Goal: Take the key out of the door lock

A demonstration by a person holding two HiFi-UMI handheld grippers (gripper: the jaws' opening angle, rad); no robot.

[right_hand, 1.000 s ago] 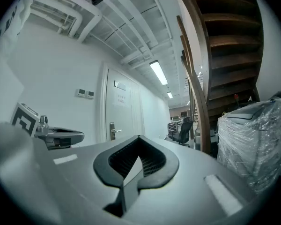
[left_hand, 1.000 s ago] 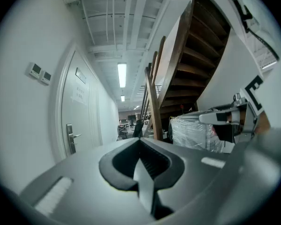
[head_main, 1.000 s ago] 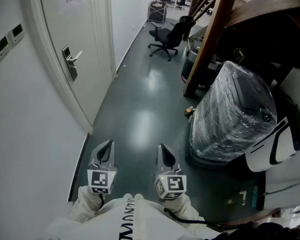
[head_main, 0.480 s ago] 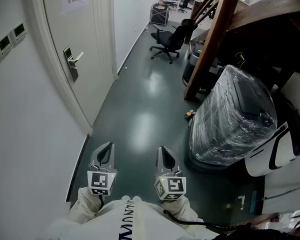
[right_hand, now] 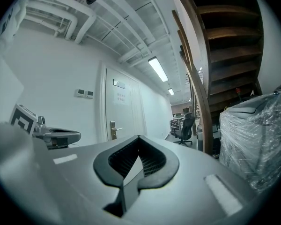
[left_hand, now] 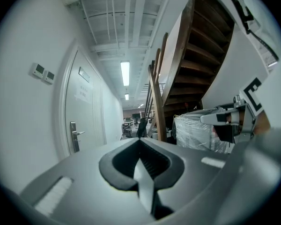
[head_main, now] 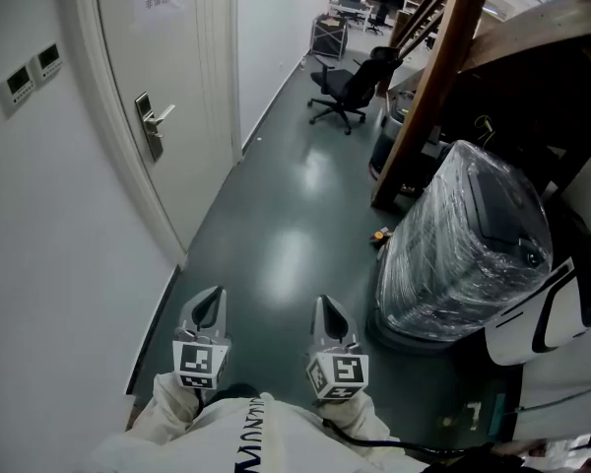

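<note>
The person is standing in a corridor, holding both tools low and close to the body, pointing about level down the hallway. The left gripper (head_main: 207, 308) is showing its jaws pressed together on nothing, and the right gripper (head_main: 327, 315) is likewise closed and empty. With the lock out of reach, neither needs to be open, so this is reading as a carrying posture for the approach.

The door lock (head_main: 151, 126), a metal plate with a lever handle, is sitting on the door (head_main: 167, 57) ahead of both tools and off to their left, well apart from them. The key is too small to make out at this range; presumably it is sitting in the plate near the handle.

Ahead and to the right of the right gripper, a plastic-wrapped bin (head_main: 468, 239) is standing, leaving a lane along the wall. The task is judged to be barely starting: the person is needing to move closer, turn toward the door, and open one pair of jaws before pinching the key.
</note>
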